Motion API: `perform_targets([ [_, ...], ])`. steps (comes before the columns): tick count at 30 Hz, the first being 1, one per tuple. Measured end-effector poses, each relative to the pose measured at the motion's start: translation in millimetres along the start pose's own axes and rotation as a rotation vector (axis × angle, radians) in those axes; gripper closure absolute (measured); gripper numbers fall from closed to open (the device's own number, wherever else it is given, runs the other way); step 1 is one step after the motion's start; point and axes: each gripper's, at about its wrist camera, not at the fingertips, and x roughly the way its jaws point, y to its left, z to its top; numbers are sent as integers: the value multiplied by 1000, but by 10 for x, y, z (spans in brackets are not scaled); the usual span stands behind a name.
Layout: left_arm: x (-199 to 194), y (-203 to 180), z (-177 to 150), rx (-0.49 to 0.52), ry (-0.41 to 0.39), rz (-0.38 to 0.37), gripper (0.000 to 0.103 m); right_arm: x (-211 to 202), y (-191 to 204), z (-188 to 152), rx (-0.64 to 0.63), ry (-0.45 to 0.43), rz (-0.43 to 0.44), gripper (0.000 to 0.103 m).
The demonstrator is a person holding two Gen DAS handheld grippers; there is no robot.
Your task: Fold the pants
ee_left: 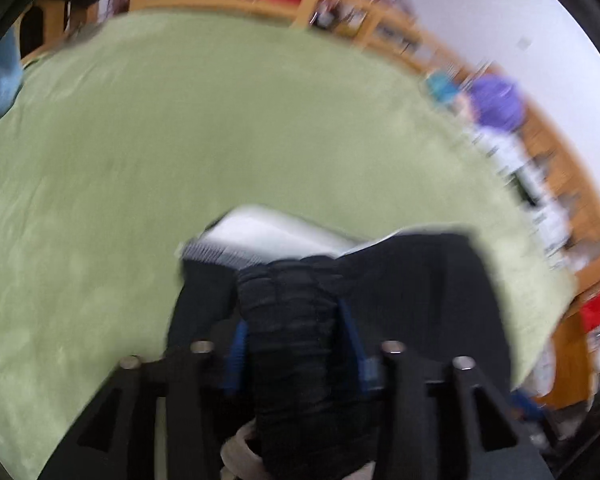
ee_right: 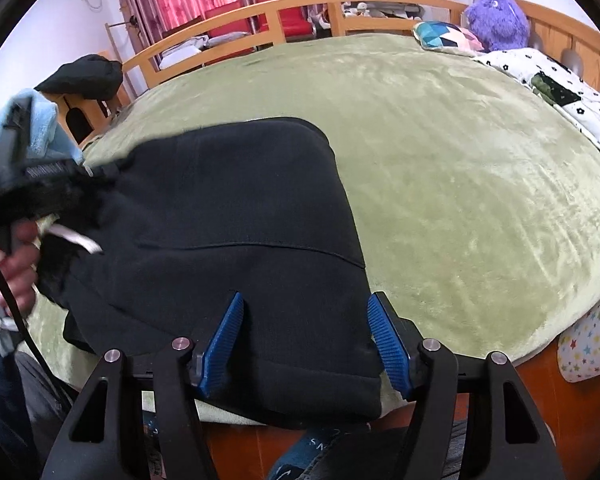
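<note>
Black pants (ee_right: 228, 216) lie spread on the green bedspread (ee_right: 460, 184), with one end hanging over the near edge of the bed. My right gripper (ee_right: 306, 320) stands open over that end, and the cloth lies flat between its blue pads (ee_right: 386, 340). My left gripper (ee_left: 292, 312) is shut on a bunched, ribbed part of the pants (ee_left: 288, 320). In the right wrist view the left gripper (ee_right: 96, 176) is at the far left, held by a hand (ee_right: 16, 264), and a white drawstring (ee_right: 76, 240) dangles beside it. The left wrist view is blurred.
A purple plush toy (ee_right: 498, 16), a patterned cushion (ee_right: 448, 36) and a white flowered quilt (ee_right: 560, 88) sit at the bed's far right. A wooden bed rail (ee_right: 300, 4) runs behind. A blue cloth (ee_right: 40, 124) and a dark garment (ee_right: 84, 76) are at the left.
</note>
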Motion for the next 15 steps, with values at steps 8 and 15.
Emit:
perform_targets([
  [8,-539,95,-307,28,-29,-73,46,65,-83,12,30,34,22,38],
  [15,-926,204,-688,37,-42,-143,45,-35,-8,10,26,-16,34,38],
])
